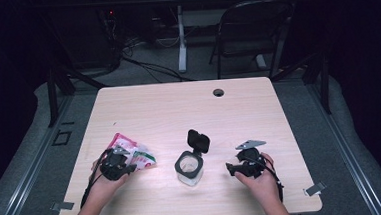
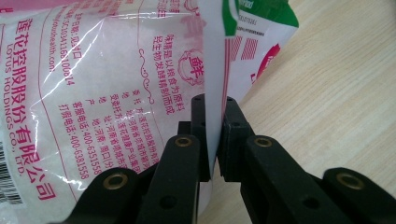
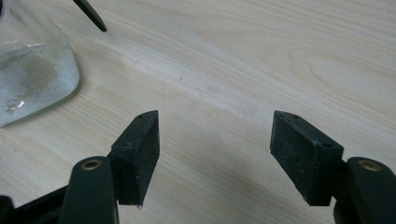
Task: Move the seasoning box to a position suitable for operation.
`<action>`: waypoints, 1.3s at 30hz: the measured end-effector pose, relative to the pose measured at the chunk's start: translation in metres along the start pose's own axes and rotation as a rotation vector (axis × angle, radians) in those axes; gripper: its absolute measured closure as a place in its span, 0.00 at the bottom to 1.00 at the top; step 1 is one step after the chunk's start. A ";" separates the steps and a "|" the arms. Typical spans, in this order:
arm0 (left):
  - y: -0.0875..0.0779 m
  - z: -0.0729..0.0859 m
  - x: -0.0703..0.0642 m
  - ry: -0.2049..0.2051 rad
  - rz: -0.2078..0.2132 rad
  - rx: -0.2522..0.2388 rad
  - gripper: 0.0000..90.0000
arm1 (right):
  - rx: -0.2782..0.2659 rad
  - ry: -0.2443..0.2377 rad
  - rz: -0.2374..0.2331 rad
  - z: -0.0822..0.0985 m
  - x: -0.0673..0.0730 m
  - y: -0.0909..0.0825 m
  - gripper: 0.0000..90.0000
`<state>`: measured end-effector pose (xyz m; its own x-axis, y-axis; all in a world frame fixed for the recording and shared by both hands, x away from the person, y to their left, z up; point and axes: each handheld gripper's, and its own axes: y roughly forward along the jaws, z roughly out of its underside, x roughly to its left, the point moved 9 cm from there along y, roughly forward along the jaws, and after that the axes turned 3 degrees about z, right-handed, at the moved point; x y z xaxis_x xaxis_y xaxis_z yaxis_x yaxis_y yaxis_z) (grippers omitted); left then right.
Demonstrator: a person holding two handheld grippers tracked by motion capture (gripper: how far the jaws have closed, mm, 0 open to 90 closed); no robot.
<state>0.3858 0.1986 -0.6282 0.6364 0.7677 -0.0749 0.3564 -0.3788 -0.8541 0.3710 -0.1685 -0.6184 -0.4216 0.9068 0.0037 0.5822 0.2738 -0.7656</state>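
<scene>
I have two claws on one pale wooden table (image 1: 178, 108), whose grain runs in long soft streaks. My left claw (image 2: 214, 140) is pinched nearly closed on a thin white flap of the one packet (image 2: 93, 84) here, a crinkly, glossy plastic pouch printed in pink lettering with a green patch at one corner; the flap stands between my two black pads, which press it from both sides. In the high view the packet (image 1: 131, 151) lies near the table's left front, right by my left claw (image 1: 116, 164). My right claw (image 3: 215, 154) stands wide open over bare wood, its two blocky black pads well apart and holding nothing. Between the claws stands one clear jar (image 1: 189, 168), squarish with rounded corners, its black hinged lid (image 1: 198, 140) flipped up; some white powder lies inside.
</scene>
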 end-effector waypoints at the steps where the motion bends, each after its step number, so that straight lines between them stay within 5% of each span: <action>1: 0.000 0.000 0.000 0.000 0.000 0.000 0.96 | 0.000 0.000 0.000 0.000 0.000 0.000 0.36; 17: -0.002 -0.005 -0.003 0.064 -0.024 0.118 0.97 | -0.009 0.016 -0.014 0.000 -0.001 -0.002 0.36; 39: -0.028 -0.009 0.001 0.082 -0.021 0.120 1.00 | 0.002 0.017 -0.014 0.001 0.000 -0.002 0.36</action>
<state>0.3828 0.2047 -0.5997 0.6852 0.7281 -0.0180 0.2889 -0.2944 -0.9110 0.3695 -0.1696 -0.6180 -0.4180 0.9081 0.0258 0.5750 0.2864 -0.7664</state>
